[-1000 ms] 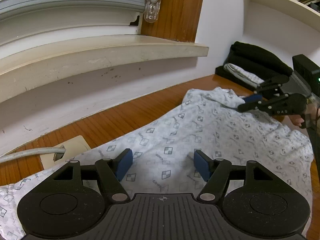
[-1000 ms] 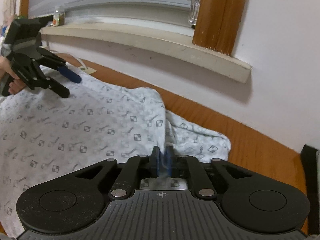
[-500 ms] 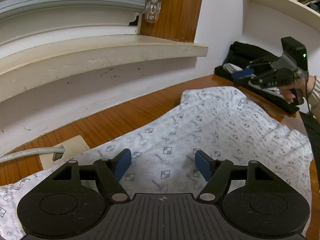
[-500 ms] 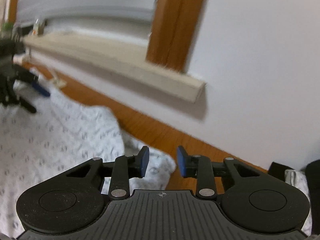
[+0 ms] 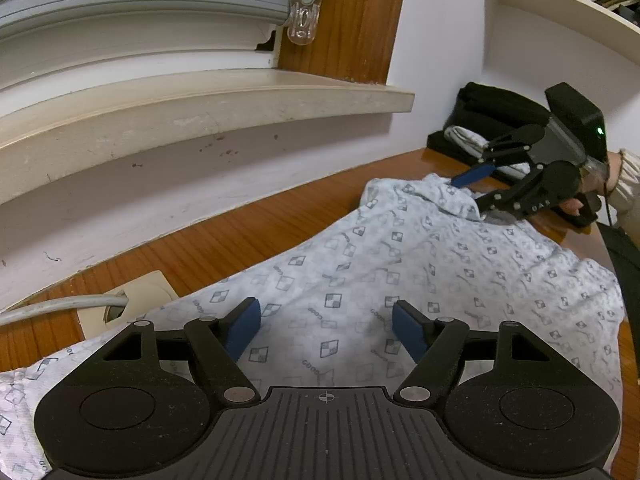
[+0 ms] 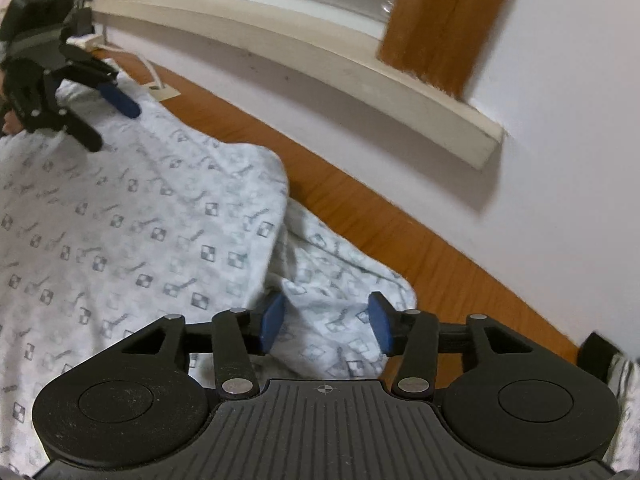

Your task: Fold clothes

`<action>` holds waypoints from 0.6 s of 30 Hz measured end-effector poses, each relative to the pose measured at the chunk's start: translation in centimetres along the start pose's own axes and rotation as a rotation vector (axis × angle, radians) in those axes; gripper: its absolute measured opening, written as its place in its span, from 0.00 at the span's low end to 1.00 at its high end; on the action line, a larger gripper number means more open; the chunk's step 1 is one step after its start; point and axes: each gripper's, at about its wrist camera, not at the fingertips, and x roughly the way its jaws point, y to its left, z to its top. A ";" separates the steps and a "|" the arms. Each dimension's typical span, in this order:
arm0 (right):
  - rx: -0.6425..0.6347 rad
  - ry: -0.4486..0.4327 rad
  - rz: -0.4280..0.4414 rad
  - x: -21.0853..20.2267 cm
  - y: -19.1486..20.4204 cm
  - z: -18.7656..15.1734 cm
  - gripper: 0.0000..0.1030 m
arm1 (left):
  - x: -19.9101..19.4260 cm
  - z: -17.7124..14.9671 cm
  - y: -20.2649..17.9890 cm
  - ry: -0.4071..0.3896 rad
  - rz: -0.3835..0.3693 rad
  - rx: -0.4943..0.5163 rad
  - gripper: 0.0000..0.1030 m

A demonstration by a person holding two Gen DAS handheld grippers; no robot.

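Patterned shirt [image 5: 400,280] lies spread flat on the wooden worktop [image 5: 224,240], below the window sill [image 5: 200,96]; its folded edge and a lower layer end near the wall side. Left hand-held gripper [image 5: 326,328] hovers over the cloth, blue pads [image 5: 244,326] wide apart, nothing between them. Right hand-held gripper [image 6: 326,320] sits above the shirt's corner, pads partly apart, fabric below the gap but not pinched. Wall socket plate [image 5: 132,308] with grey cable [image 5: 60,306] sits just beside the shirt's edge. Dark folded clothes [image 5: 492,108] stacked at the worktop's far corner.
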 end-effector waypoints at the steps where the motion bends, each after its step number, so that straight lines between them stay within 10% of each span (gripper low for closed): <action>1: 0.017 0.004 0.020 0.0 -0.4 0.0 0.02 | 0.0 0.0 0.0 0.000 0.000 0.000 0.74; 6: 0.068 -0.076 -0.027 -1.6 -1.5 -0.3 0.02 | 0.0 0.0 0.0 -0.002 0.002 0.001 0.74; 13: 0.171 -0.126 -0.328 -1.1 -3.0 -0.3 0.01 | -0.3 -0.1 0.2 -0.012 0.012 -0.016 0.74; 18: 0.242 -0.143 -0.216 -1.3 -3.4 -1.0 0.03 | -0.3 -0.1 0.2 -0.010 0.012 -0.017 0.75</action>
